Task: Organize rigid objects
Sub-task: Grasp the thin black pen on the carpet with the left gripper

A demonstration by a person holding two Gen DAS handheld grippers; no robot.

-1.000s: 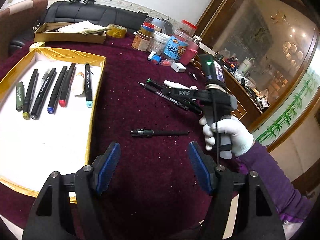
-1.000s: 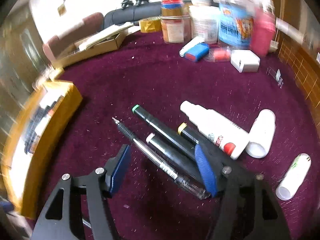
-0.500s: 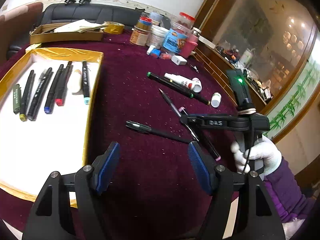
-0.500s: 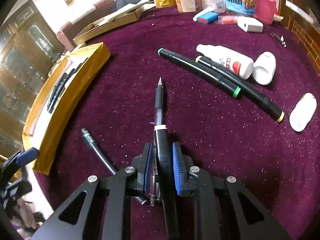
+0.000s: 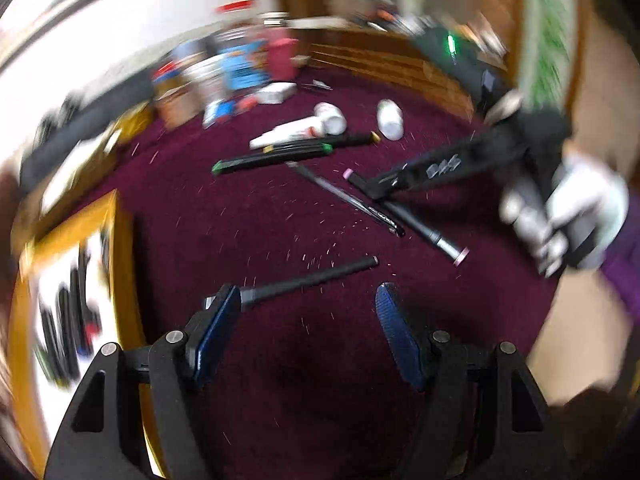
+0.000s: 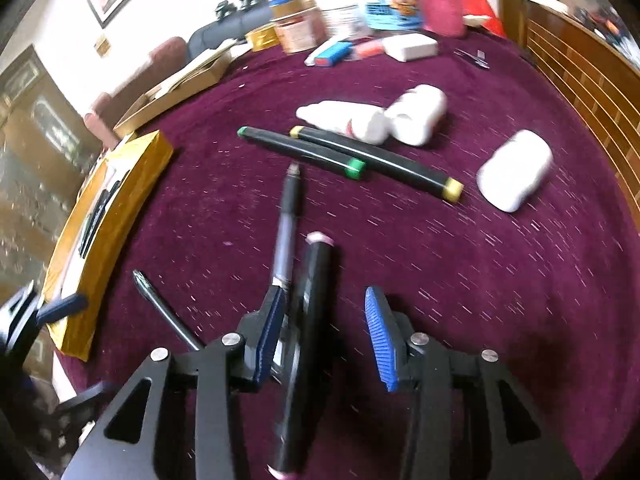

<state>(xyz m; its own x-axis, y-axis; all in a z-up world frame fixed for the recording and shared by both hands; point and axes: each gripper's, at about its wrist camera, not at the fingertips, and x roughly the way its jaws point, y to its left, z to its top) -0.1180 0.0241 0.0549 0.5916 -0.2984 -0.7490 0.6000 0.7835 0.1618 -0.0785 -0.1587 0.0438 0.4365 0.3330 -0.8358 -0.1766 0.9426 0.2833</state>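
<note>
My right gripper (image 6: 326, 336) is open over the maroon cloth. A black marker with pink ends (image 6: 310, 320) and a clear gel pen (image 6: 286, 220) lie loose between its fingers. The gripper (image 5: 372, 190) and both pens also show in the blurred left wrist view. My left gripper (image 5: 308, 312) is open and empty, just above a thin black pen (image 5: 312, 278) that reaches under its left finger. The gold-rimmed tray (image 5: 120, 240) with several markers lies to the left. Two black markers (image 6: 348, 160) and white bottles (image 6: 372, 120) lie further off.
Jars and tubs (image 6: 360, 8) stand at the table's far edge, with a white adapter (image 6: 410, 46) and an eraser (image 6: 334, 52). A cardboard box (image 6: 180, 84) lies at the back left. A wooden slatted rail (image 6: 580, 72) runs along the right.
My right gripper has opened and let go of the pink-ended marker and the gel pen, which now lie on the cloth. My left gripper has swung right, closer to the thin black pen.
</note>
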